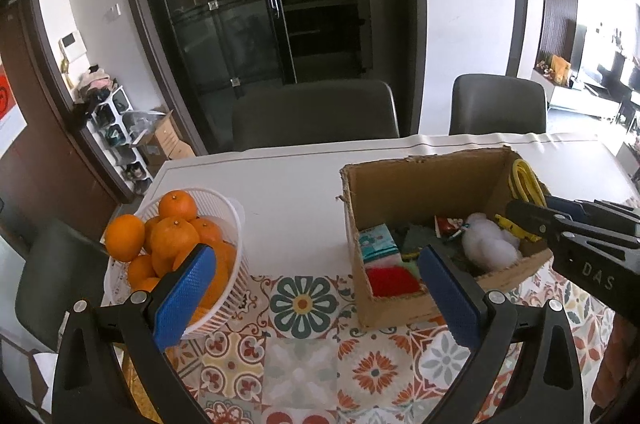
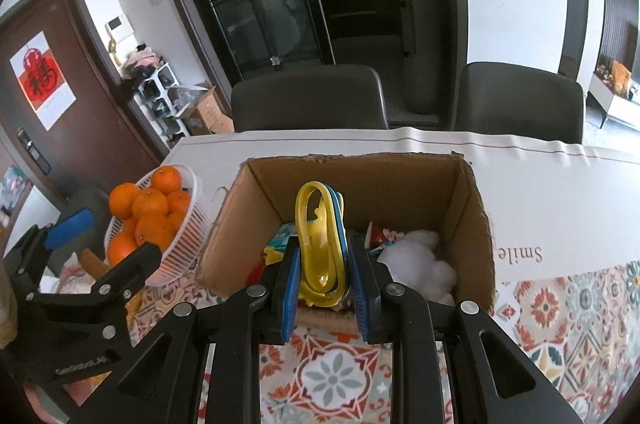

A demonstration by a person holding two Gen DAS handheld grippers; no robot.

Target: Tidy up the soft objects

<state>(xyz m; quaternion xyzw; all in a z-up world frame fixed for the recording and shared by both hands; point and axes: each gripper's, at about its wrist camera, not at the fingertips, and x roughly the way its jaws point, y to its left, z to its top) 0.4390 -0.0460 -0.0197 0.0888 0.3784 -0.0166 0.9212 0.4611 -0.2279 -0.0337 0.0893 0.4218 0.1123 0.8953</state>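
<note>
An open cardboard box [image 1: 420, 180] [image 2: 360, 180] stands on the table. Inside lie a white fluffy ball [image 1: 490, 244] [image 2: 420, 264], a red cloth [image 1: 390, 280], a patterned tissue pack [image 1: 376, 242] and other small items. My right gripper [image 2: 324, 264] is shut on a bundle of yellow and blue soft rings [image 2: 320, 244], held over the box's near edge; it also shows in the left wrist view [image 1: 524, 180]. My left gripper [image 1: 316, 296] is open and empty, above the table between the box and the fruit basket.
A white basket of oranges [image 1: 180, 244] [image 2: 156, 220] stands left of the box. The table carries a white cloth [image 1: 280, 184] and a patterned tile cloth [image 1: 320, 364]. Two dark chairs [image 1: 316, 112] stand behind the table.
</note>
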